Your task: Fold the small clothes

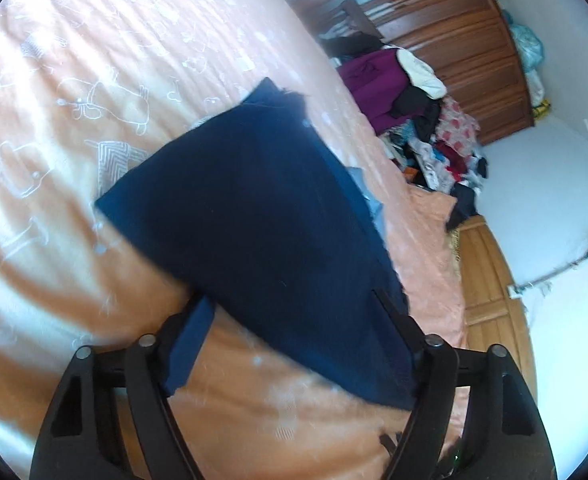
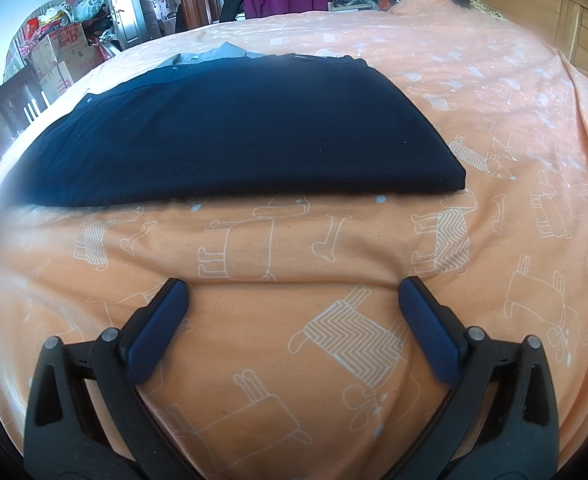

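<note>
A folded navy garment (image 1: 254, 208) lies flat on the orange bedcover (image 1: 94, 60) printed with white dogs. My left gripper (image 1: 292, 300) is open, and the garment's near end lies between its fingers. The right finger blends into the dark cloth, so I cannot tell whether it touches. In the right wrist view the same navy garment (image 2: 234, 140) is a neat rectangle. My right gripper (image 2: 294, 286) is open and holds nothing. Its fingertips (image 2: 176, 292) press on the bedcover (image 2: 494, 120), a little short of the garment's near edge. A grey-blue cloth (image 2: 214, 54) shows from under the far side.
A heap of mixed clothes (image 1: 426, 120) sits past the far end of the bed, in front of a wooden wardrobe (image 1: 454, 40). A wooden headboard (image 2: 534, 12) borders the bed. Cardboard boxes (image 2: 66, 56) and bags stand on the floor beyond the bed's left edge.
</note>
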{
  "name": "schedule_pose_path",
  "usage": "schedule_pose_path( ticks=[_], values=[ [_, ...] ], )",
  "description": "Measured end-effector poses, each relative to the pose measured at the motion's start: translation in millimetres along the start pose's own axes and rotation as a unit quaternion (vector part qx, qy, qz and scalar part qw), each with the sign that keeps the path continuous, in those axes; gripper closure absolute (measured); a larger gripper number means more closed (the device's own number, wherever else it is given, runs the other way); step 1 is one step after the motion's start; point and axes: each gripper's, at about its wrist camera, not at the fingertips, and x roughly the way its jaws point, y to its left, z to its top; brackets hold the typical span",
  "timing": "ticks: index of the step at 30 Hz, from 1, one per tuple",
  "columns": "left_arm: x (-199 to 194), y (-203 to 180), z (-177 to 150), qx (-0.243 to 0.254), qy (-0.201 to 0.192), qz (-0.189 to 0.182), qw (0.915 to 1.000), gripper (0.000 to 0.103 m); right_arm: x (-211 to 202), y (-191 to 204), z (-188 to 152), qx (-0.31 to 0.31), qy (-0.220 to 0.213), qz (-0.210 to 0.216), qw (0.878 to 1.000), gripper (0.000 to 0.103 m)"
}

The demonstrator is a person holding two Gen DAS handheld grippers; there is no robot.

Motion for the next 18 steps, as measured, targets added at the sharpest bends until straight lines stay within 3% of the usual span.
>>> schedule_pose_path(
  ticks=[8, 15, 18],
  values=[
    [14, 4, 18, -0.019, -0.021, 0.000, 0.9996, 0.024, 0, 0, 0, 0.000, 0.000, 0.000, 1.000, 0.000],
    [30, 2, 36, -0.034, -0.082, 0.007, 0.9960, 0.026, -2, 2, 1, -0.002, 0.004, -0.005, 1.000, 0.000],
    [38, 8, 46, -0.035, -0.095, 0.016, 0.9947, 0.058, -10, 8, 3, -0.021, 0.015, -0.016, 1.000, 0.000]
  ],
)
